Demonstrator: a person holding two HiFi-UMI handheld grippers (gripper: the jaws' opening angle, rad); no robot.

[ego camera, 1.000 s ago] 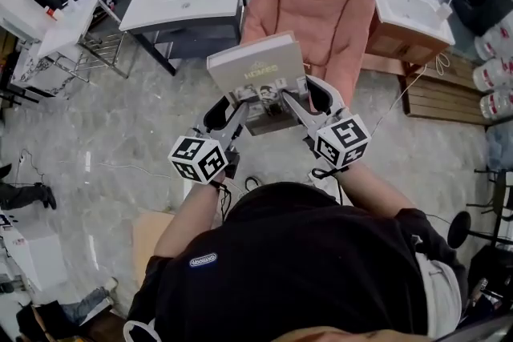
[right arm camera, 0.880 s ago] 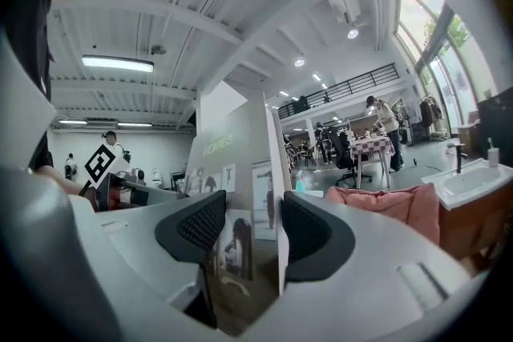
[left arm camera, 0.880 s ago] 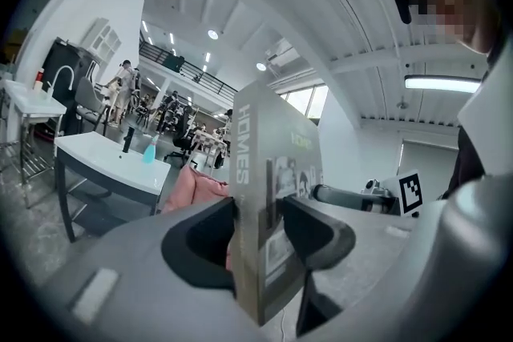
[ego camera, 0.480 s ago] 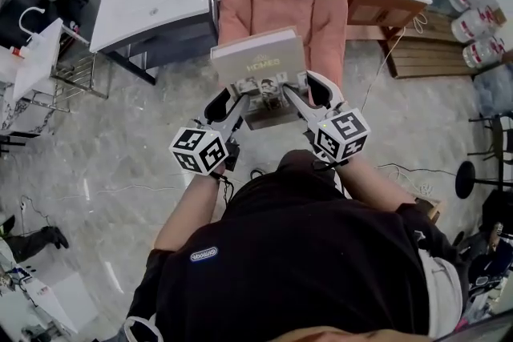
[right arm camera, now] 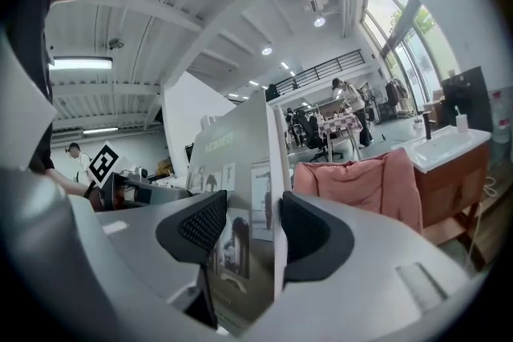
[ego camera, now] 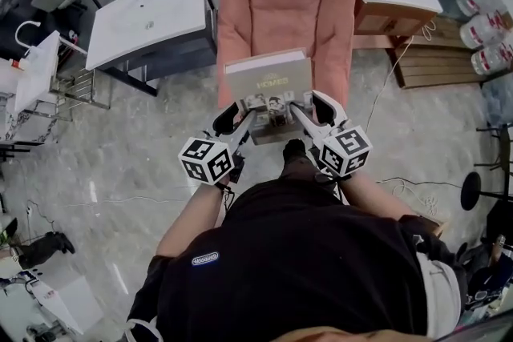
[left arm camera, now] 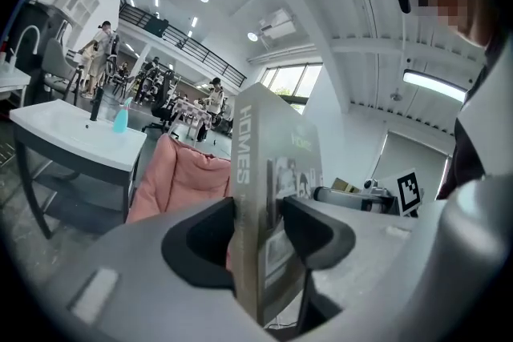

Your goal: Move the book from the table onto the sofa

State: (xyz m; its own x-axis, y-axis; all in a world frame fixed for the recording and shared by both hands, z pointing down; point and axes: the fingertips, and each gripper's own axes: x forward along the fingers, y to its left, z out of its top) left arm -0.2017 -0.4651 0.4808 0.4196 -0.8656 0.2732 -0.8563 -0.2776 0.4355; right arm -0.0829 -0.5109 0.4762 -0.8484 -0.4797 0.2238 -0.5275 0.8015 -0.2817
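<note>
Head view, centre: the hardcover book (ego camera: pixel 268 80) hangs over the front edge of the pink sofa (ego camera: pixel 280 4), with the left gripper (ego camera: pixel 244 110) and right gripper (ego camera: pixel 304 104) each pinching its near end. Released early, it could tip onto the floor.

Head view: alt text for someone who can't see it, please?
Seen from above, a person holds a book, the left gripper and right gripper each shut on a near corner, at the front of a pink sofa.
</note>
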